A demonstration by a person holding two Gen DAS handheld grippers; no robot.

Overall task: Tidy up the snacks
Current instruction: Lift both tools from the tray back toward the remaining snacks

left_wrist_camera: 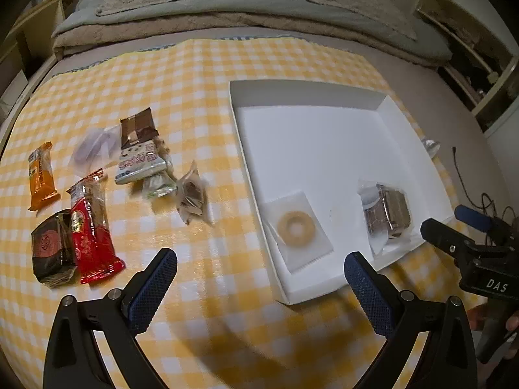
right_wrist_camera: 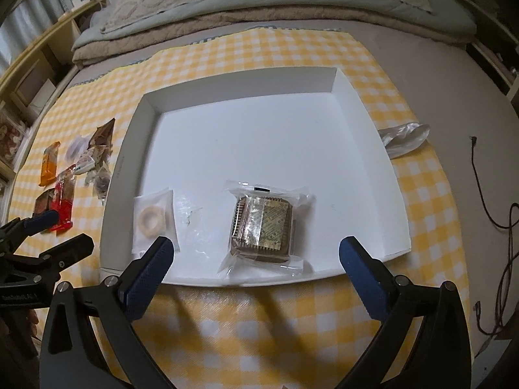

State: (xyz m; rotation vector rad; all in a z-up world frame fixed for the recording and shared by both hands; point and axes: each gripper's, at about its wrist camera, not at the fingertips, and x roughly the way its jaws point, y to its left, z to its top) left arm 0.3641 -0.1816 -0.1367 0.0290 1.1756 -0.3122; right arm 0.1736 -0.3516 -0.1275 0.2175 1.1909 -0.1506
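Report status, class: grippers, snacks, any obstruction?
Both hand-held grippers open, left, right. Ring biscuit and square cake in white box; red packet and others outside. Nothing blocking.

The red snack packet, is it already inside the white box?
No. In the left wrist view the red snack packet lies on the checked cloth, outside the white box and well to its left.

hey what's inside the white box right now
The white box holds two clear-wrapped snacks: a ring cookie near its left wall and a square brown cake mid-front. Anything beneath them is covered.
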